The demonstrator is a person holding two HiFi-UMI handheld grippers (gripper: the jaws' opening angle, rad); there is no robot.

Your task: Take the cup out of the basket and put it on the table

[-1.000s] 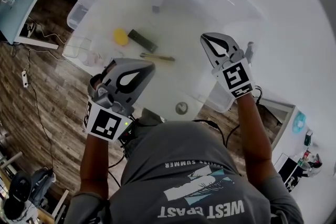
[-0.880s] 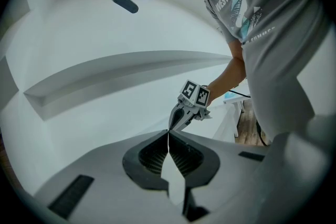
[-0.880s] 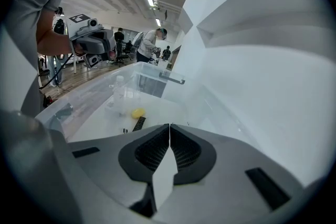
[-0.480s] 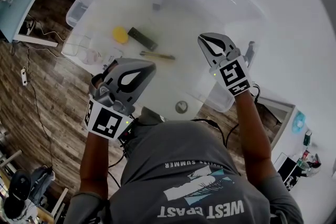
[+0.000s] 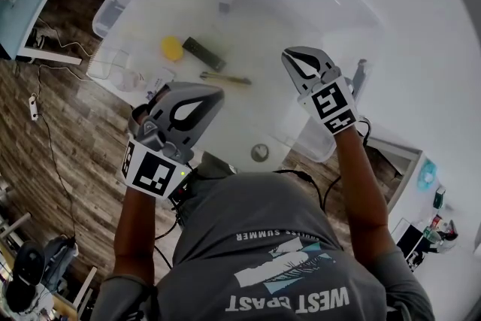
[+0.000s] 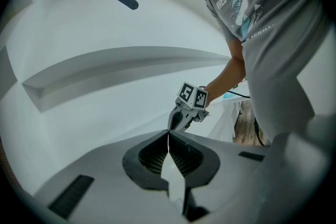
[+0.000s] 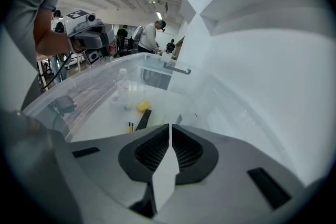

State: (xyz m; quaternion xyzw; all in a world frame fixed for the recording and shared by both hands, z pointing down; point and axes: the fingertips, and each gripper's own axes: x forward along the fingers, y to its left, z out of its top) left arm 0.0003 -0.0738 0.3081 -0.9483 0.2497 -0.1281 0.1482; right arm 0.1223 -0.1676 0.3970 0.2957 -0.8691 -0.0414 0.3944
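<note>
Over the last second the right gripper [image 5: 294,56] had sunk a little and drifted slightly inward over the right end of the basket [image 5: 107,17]. Its jaws were pressed together with nothing between them. The left gripper [image 5: 215,92] had hardly shifted. It hung by the basket's near edge, jaws likewise closed and empty. Judging from that, the reach had only begun. The right gripper was lowering toward the basket's inside, but it would have to open before it could take anything, and the cup was untouched.

The cup [image 7: 123,93] stood inside the basket toward its left end, well apart from both grippers. In the right gripper view it lay just beyond the yellow object [image 7: 143,106] and the black remote [image 7: 144,119]. It looked clear, colourless and seemingly upright. Its outline was faint against the basket's see-through wall, so the rim was hard to pick out. The basket rested on the white desk [image 5: 421,49].
</note>
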